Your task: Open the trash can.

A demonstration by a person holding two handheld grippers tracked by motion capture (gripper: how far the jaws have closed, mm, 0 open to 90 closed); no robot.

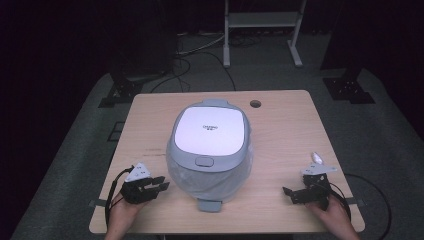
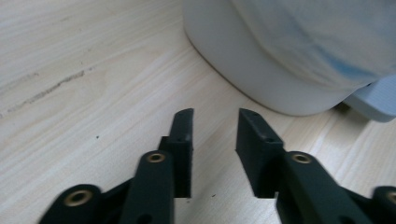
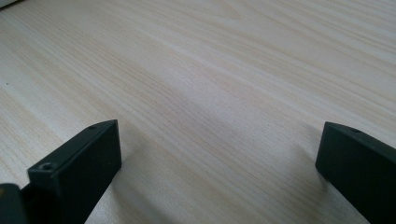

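A white-lidded cooker (image 1: 210,145) with a grey-blue rim stands at the middle of the wooden table (image 1: 290,135), its lid down and its lower body wrapped in clear film. My left gripper (image 1: 162,183) hovers at the front left and points right toward the cooker's base. In the left gripper view its jaws (image 2: 215,114) stand a narrow gap apart with nothing between them, a short way from the cooker's white wall (image 2: 280,60). At the front right, my right gripper (image 1: 290,195) points left. In the right gripper view it (image 3: 219,126) is wide open over bare wood (image 3: 210,70).
A round cable hole (image 1: 255,104) sits near the table's far edge. Beyond the table, a white metal stand (image 1: 262,20), dark stand bases (image 1: 347,87) and cables lie on the grey floor. A grey tab (image 1: 207,205) sticks out at the cooker's front.
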